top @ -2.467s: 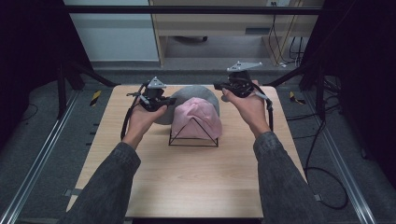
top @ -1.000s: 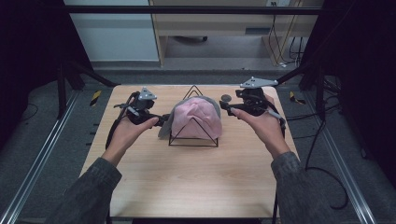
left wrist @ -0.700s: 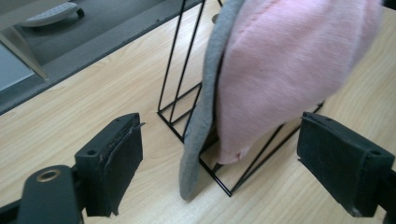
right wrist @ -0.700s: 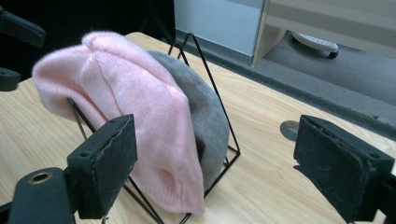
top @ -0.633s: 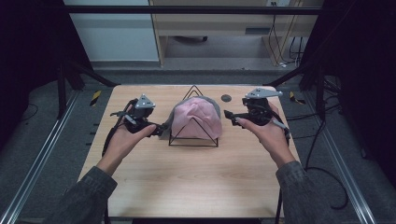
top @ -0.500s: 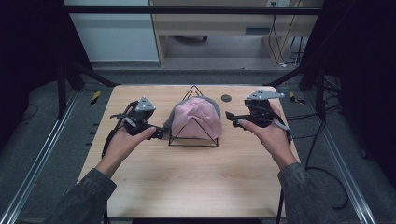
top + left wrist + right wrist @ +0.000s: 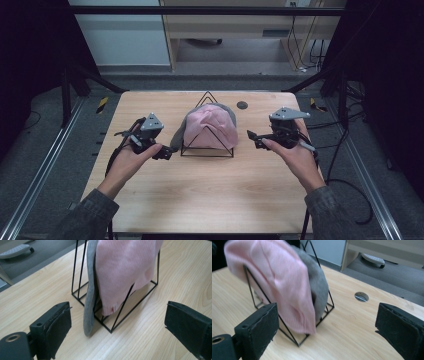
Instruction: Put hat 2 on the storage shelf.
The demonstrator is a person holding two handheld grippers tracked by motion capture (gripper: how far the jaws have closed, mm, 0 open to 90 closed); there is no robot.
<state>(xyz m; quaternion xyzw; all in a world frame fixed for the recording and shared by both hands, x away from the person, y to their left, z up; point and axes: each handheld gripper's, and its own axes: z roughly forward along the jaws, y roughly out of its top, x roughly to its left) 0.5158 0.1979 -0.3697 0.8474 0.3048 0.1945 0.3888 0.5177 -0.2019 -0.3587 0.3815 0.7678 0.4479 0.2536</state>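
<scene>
The pink knit hat [image 7: 210, 131] stood on edge in the black wire rack [image 7: 207, 150] at the table's [image 7: 210, 200] middle, with a grey hat [image 7: 176, 140] packed behind it on the far side. The rack lay directly between the 2 grippers, its slots running side to side. The left gripper [image 7: 165, 154] sat just beside the rack's left end, where the grey hat's felt-like edge spilled out and touched the wood. The right gripper [image 7: 252, 137] stood a little farther off the right end. Both had just been opening, their jaws wide apart and empty, padded faces bare. The pink hat looked soft and ribbed, sagging over thin triangular wires.
</scene>
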